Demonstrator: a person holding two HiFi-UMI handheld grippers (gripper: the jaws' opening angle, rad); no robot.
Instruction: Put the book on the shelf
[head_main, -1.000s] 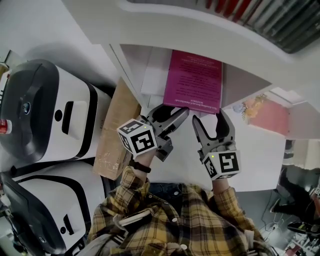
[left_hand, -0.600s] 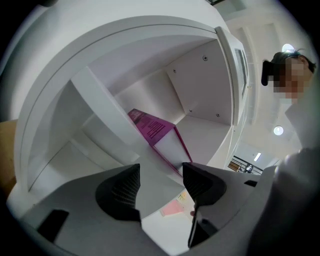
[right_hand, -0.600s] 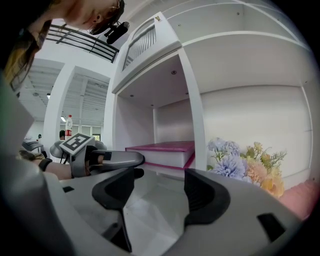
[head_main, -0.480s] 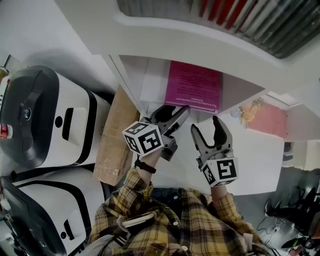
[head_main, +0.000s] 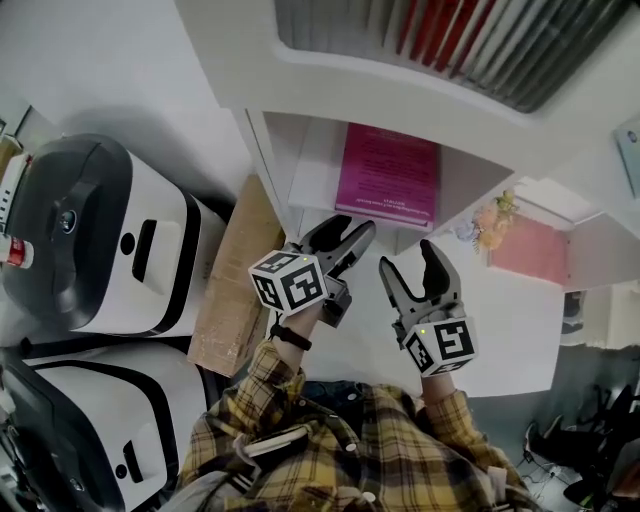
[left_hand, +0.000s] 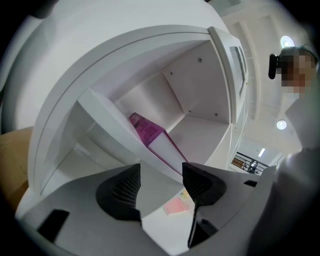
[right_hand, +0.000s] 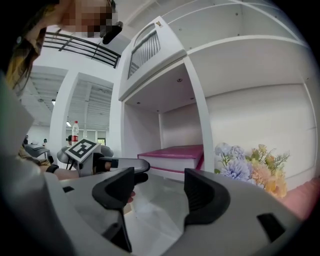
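A magenta book (head_main: 388, 177) lies flat inside a white shelf compartment (head_main: 300, 165). The same book (left_hand: 150, 137) shows in the left gripper view and again (right_hand: 172, 156) in the right gripper view, resting on the compartment floor. My left gripper (head_main: 350, 240) hovers just in front of the compartment, open and empty. My right gripper (head_main: 412, 266) is beside it, a little nearer to me, open with nothing between its fingers. Neither gripper touches the book.
White and black cases (head_main: 110, 240) stand at the left, with a brown cardboard piece (head_main: 228, 290) leaning beside the shelf. Artificial flowers (right_hand: 252, 170) and a pink pad (head_main: 527, 247) sit on the white table (head_main: 510, 330) at the right. Books fill the upper shelf (head_main: 470, 40).
Both grippers have drawn back slightly from the compartment. The book stays lying in the shelf, and the view has tilted up to show more of the upper shelf.
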